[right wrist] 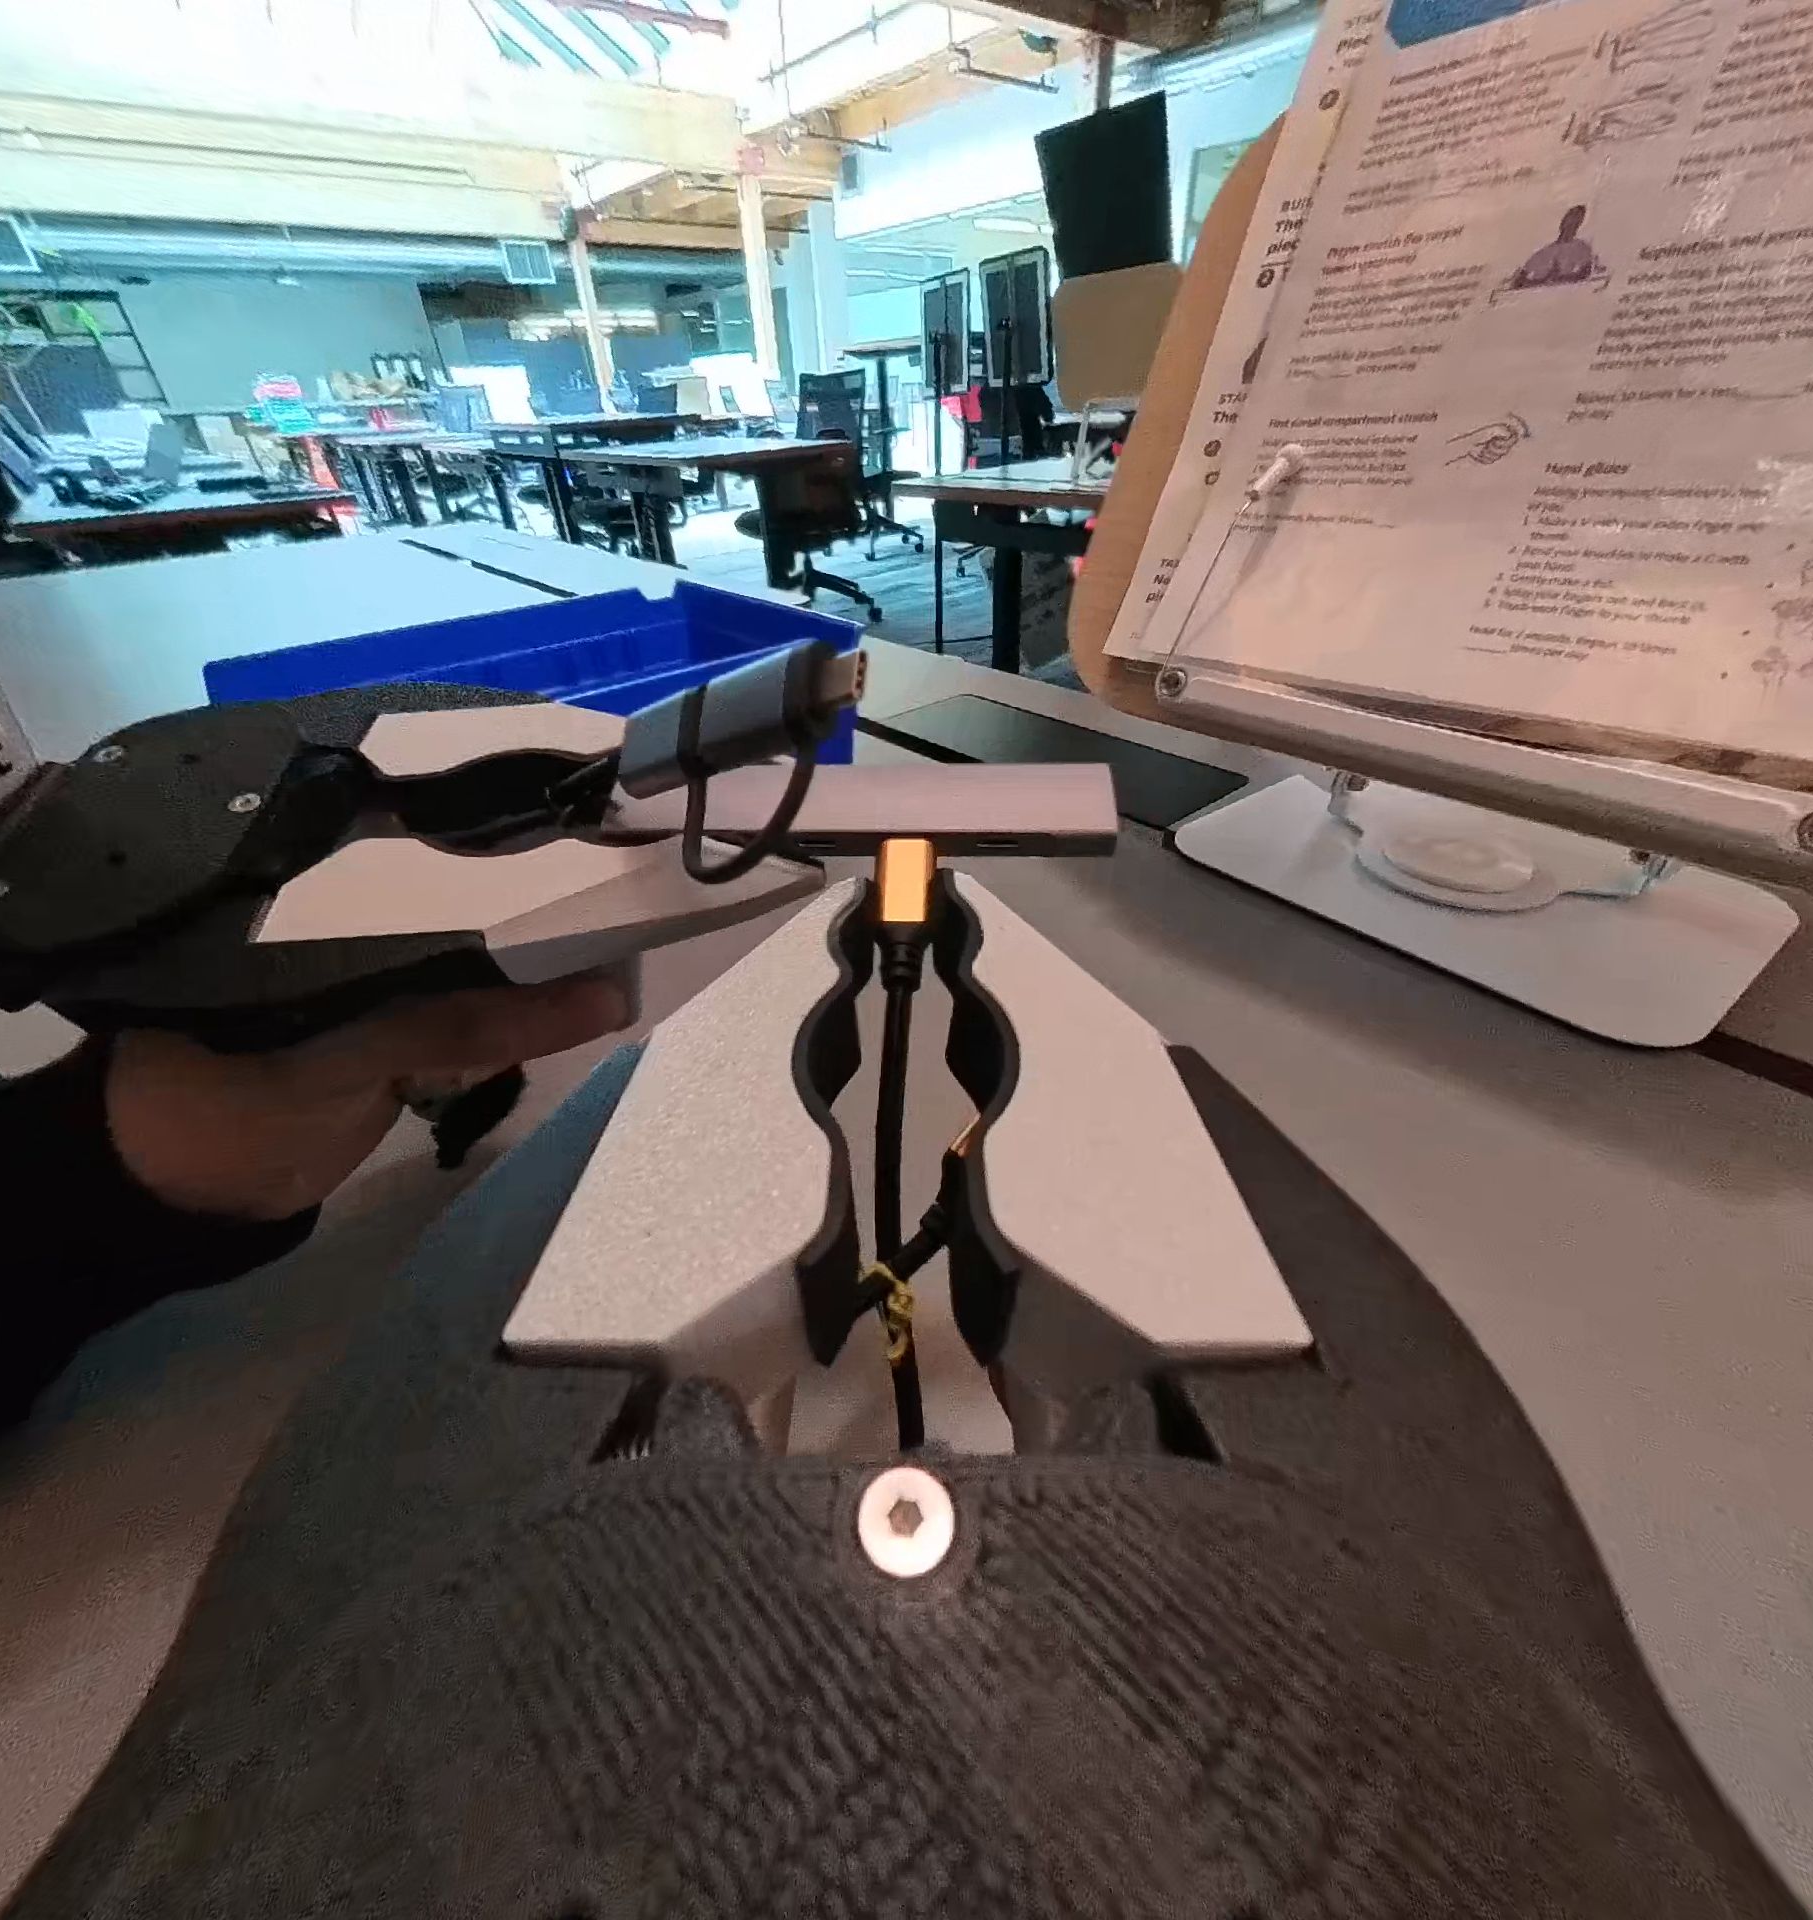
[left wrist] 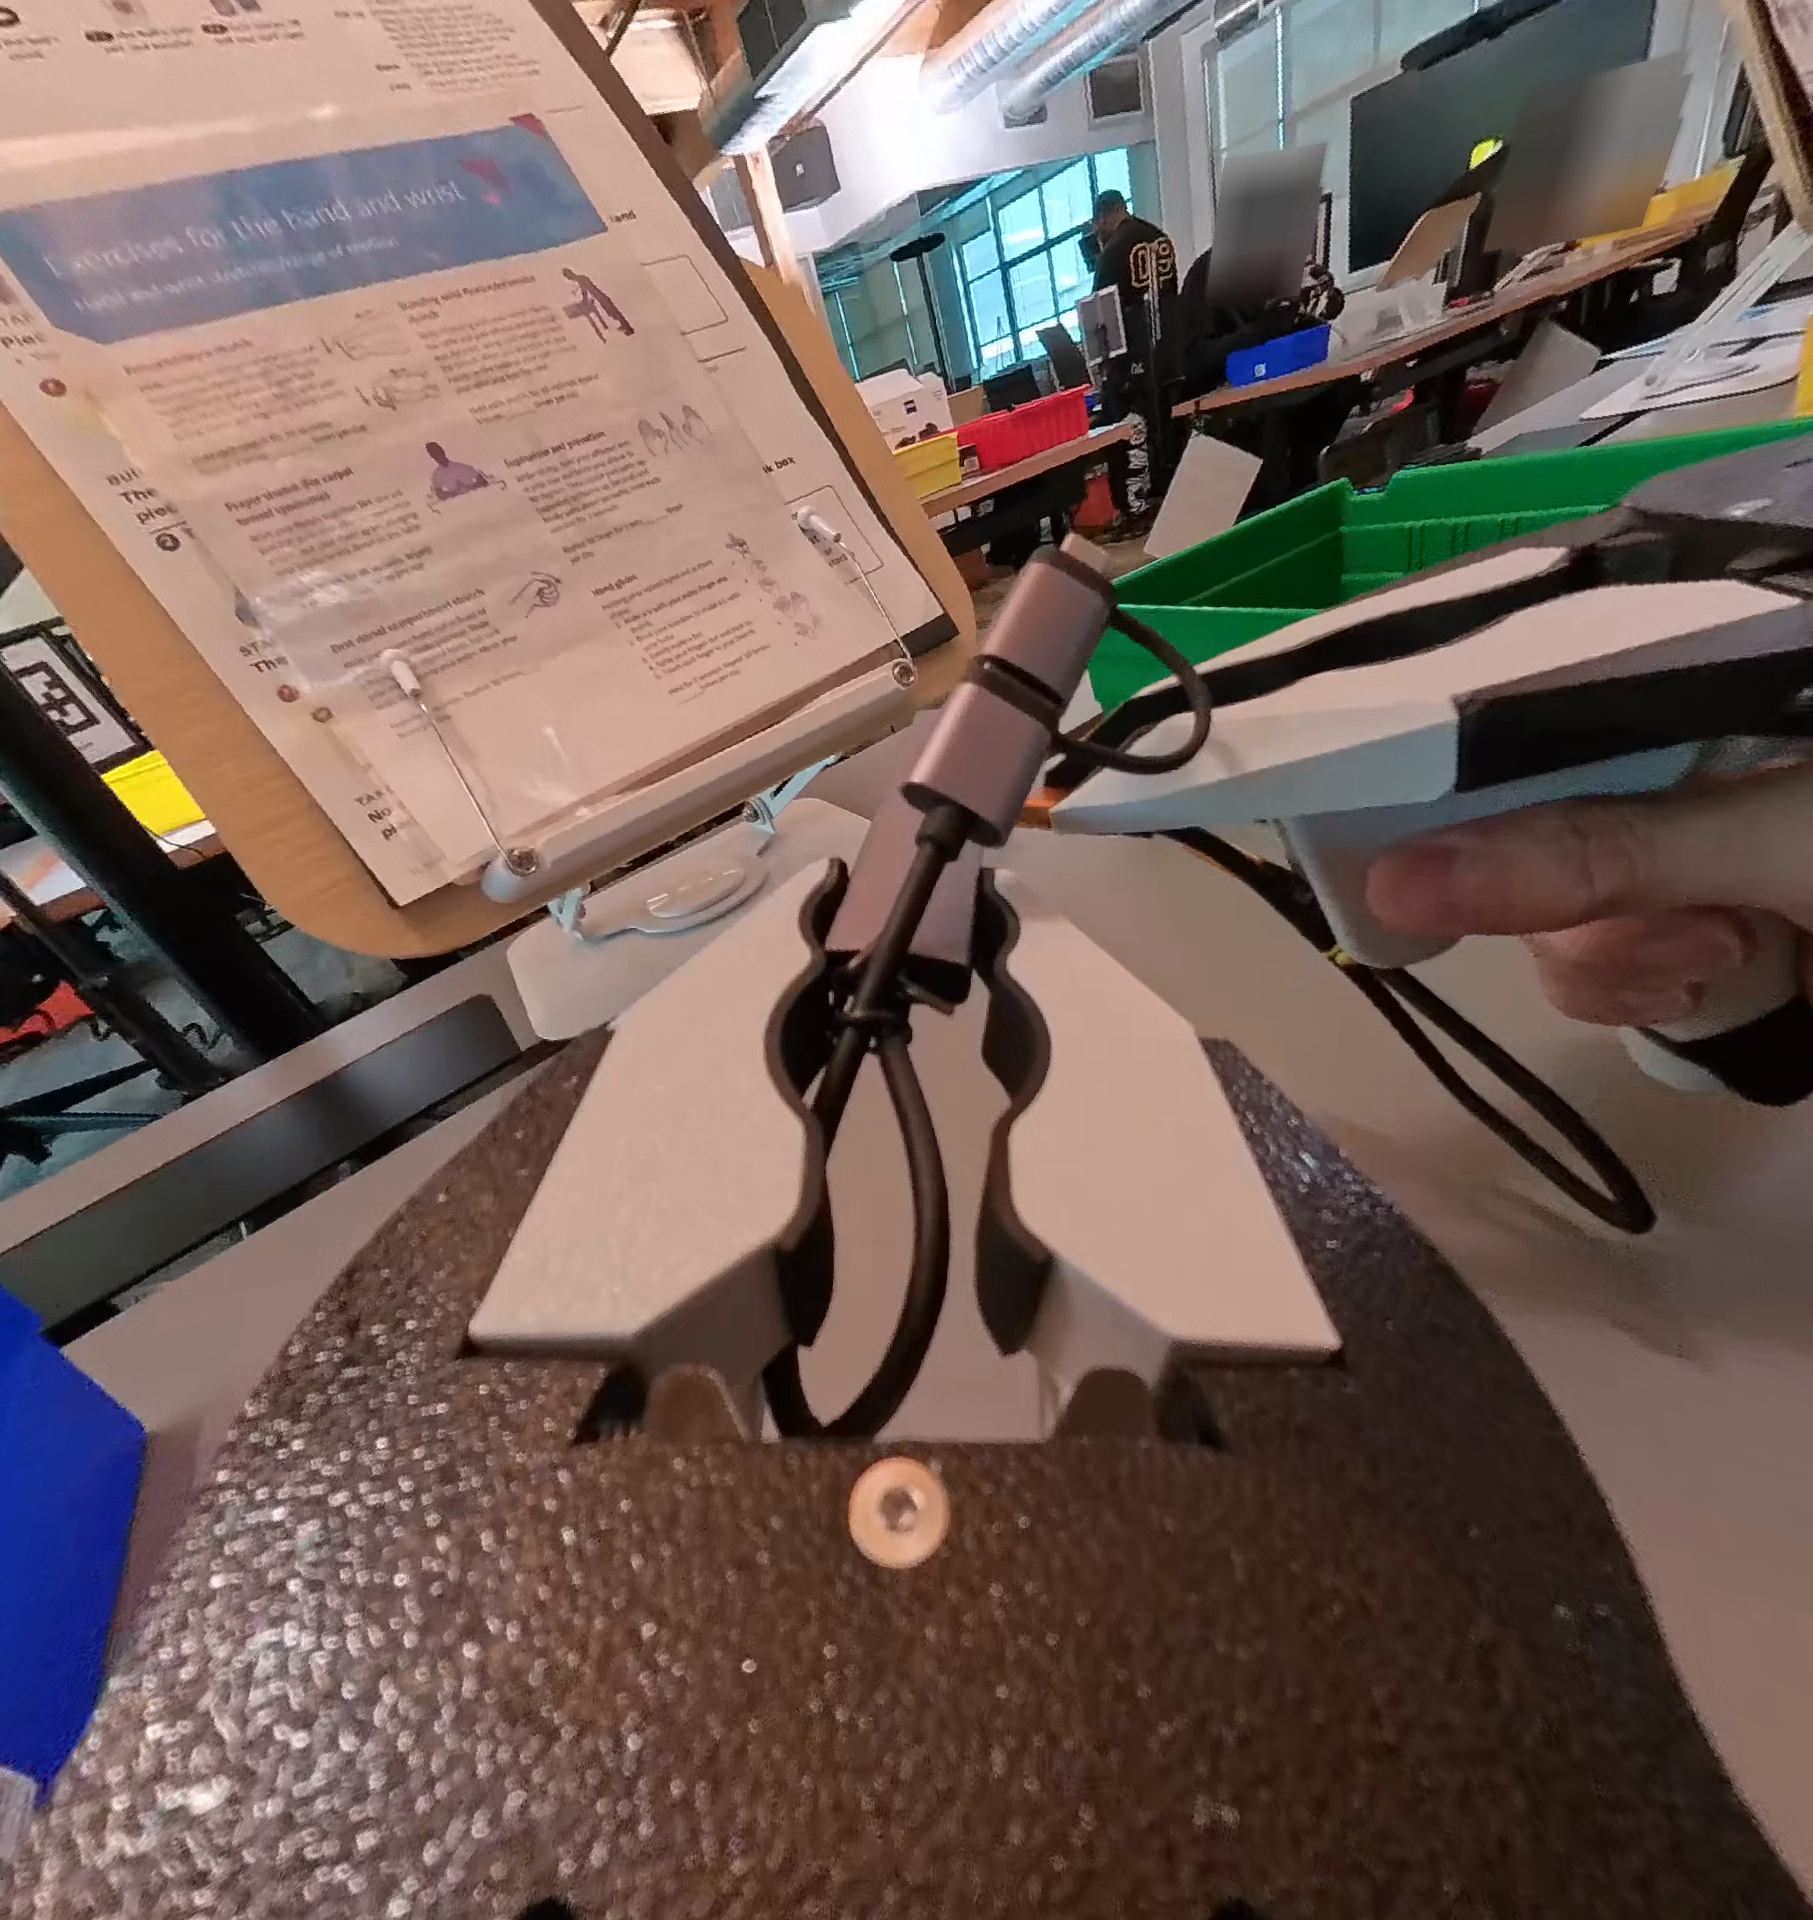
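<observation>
Grey metal hub (right wrist: 912, 805): a flat bar held level above the table, its short black lead looped back, its plug strapped against the body.
Left gripper (left wrist: 907, 935): fingers nearly closed on one end of the hub and its lead.
Plug (right wrist: 903, 881): gold shell, black cable, its tip touching the hub's side edge; whether it is seated cannot be told.
Right gripper (right wrist: 902, 925): fingers close together, pinching the plug at the tips.
Cable (right wrist: 894, 1091): runs back between the right fingers, bound with a yellow tie (right wrist: 894, 1314).
Writing: printed sheets (right wrist: 1567, 343) with drawn figures lean on a wooden stand (left wrist: 840, 416) behind a clear strip; a partly cut-off word shows on the left gripper's body.
Around: blue bin (right wrist: 569, 649) behind the left gripper; green bin (left wrist: 1328, 561) behind the right gripper.
Table (right wrist: 1504, 1195): grey.
Hidden: the hub's held end sits inside the left fingers; bin contents are out of sight.
</observation>
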{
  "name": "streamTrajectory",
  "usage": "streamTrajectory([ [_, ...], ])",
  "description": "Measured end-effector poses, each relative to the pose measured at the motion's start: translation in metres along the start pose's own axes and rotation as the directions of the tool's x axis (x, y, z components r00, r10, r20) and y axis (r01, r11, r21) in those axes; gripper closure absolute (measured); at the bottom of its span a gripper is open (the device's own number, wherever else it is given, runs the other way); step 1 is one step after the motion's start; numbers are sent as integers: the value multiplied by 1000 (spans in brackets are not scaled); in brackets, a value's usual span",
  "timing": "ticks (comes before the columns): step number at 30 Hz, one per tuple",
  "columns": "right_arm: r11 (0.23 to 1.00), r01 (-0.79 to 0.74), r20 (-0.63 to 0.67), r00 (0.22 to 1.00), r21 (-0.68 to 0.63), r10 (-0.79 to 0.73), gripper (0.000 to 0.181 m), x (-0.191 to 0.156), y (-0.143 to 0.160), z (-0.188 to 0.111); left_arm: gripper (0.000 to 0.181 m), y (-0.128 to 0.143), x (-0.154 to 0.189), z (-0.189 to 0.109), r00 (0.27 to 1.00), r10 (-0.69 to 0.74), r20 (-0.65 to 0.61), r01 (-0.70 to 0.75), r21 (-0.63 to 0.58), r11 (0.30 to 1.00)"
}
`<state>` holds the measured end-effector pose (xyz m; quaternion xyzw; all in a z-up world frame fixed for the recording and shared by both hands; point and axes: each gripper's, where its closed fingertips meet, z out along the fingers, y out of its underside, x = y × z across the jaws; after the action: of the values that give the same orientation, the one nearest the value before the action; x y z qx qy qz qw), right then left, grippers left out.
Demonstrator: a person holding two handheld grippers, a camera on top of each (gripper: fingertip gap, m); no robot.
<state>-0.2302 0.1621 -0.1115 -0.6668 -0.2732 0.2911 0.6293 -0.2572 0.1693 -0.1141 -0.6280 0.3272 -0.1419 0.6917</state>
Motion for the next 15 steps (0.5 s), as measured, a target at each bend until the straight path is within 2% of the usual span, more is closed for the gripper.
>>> streamTrajectory([
  [2,999,30,-29,999,-19,-31,171,0,1,0,158,-2,-1,-1,1000,24,14,-24,9,1000],
  [5,998,-51,13,999,26,51,171,0,-3,1,159,-7,0,-2,999,41,12,-41,34,999],
  [10,992,-70,-6,997,108,71,171,-3,-3,-1,159,-12,5,-3,996,-81,-36,84,93,992],
  [12,995,-35,-36,999,98,38,172,-3,0,2,159,-16,9,-4,989,-128,-70,136,118,984],
  [13,997,-20,-57,998,69,24,173,-3,7,5,159,-17,9,-5,990,-128,-67,135,118,984],
  [15,993,-28,-53,998,115,34,173,-7,4,5,159,-18,8,-6,989,-130,-73,138,128,982],
])
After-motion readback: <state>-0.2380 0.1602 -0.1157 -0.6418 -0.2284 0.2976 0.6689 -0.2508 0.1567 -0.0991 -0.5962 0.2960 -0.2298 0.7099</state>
